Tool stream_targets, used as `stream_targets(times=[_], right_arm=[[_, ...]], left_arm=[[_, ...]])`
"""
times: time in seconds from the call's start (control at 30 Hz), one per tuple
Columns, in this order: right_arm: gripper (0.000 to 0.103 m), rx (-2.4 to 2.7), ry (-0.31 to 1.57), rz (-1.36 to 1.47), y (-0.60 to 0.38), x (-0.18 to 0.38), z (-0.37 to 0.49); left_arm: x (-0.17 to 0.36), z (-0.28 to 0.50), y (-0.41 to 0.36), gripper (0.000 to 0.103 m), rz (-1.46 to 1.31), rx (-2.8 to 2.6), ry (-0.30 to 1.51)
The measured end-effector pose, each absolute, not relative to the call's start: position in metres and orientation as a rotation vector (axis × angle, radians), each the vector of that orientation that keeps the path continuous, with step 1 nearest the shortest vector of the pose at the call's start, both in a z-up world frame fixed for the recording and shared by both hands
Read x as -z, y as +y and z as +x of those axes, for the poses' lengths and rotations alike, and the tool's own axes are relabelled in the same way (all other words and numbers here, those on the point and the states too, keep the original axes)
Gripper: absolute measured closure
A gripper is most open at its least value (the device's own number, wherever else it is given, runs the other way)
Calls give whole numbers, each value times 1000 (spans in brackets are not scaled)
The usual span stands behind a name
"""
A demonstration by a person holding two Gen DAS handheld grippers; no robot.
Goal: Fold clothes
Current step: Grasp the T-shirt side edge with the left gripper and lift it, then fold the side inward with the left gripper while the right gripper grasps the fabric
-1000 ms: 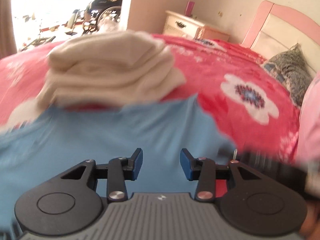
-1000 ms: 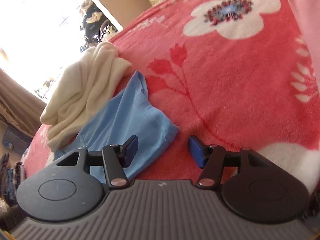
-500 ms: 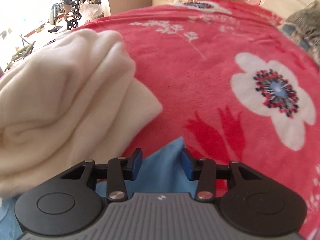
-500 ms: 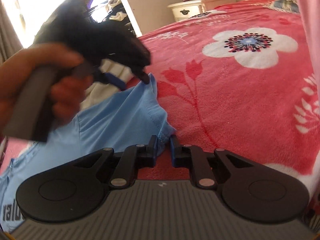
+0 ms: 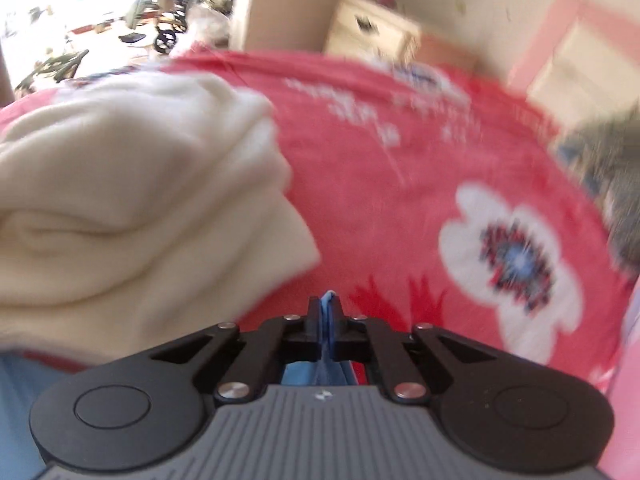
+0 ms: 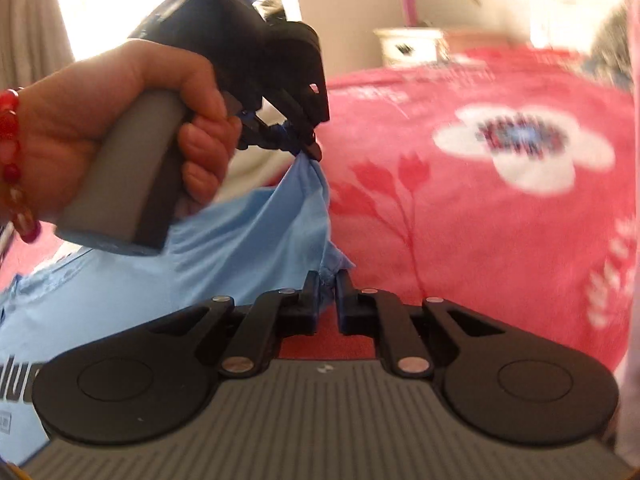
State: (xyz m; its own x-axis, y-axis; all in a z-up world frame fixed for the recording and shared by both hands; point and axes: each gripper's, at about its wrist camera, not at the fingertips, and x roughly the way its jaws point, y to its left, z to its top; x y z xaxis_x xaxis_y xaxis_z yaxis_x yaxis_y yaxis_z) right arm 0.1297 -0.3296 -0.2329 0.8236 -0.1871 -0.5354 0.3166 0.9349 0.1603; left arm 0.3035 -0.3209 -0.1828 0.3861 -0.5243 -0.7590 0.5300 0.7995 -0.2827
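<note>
The blue garment (image 6: 248,248) is pinched at two points along one edge. Nearest me, my right gripper (image 6: 325,280) has its jaws drawn in on a bunched corner of the fabric, with a narrow slot left between the pads where the cloth sits. I hold it low, just above the red floral bedspread (image 6: 460,216), so that corner stays anchored while the other one is raised.

A little further out, my left hand (image 6: 120,128) squeezes the handle of the left gripper (image 5: 325,312), whose jaws are clamped tight on a thin fold of the blue cloth; from its own camera only a sliver of blue shows between the pads. That corner is lifted clear of the bed, so the fabric hangs taut in a slope from the left gripper down to the right one (two held corners give me a straight edge to carry over). The rest of the garment trails off to my left across the bed, some printed lettering showing at its edge.

Beyond the left gripper lies a cream knit garment (image 5: 132,200) in a soft heap, close beside the blue one; whether it is properly folded I cannot tell. Farther off stands a pale nightstand (image 6: 412,46) against the wall, both views being blurred.
</note>
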Motion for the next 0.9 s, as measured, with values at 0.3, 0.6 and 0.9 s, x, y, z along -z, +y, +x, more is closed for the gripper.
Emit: stream_targets(times=[0.3, 0.6, 0.9], right_arm=[[96, -71, 440, -361, -228, 200, 109], [94, -376, 562, -728, -171, 236, 71], [91, -229, 749, 161, -260, 199, 103]], left_arm=[[153, 285, -172, 99, -155, 607, 913], [200, 278, -78, 77, -100, 465, 1042], [196, 270, -110, 48, 48, 585, 932]])
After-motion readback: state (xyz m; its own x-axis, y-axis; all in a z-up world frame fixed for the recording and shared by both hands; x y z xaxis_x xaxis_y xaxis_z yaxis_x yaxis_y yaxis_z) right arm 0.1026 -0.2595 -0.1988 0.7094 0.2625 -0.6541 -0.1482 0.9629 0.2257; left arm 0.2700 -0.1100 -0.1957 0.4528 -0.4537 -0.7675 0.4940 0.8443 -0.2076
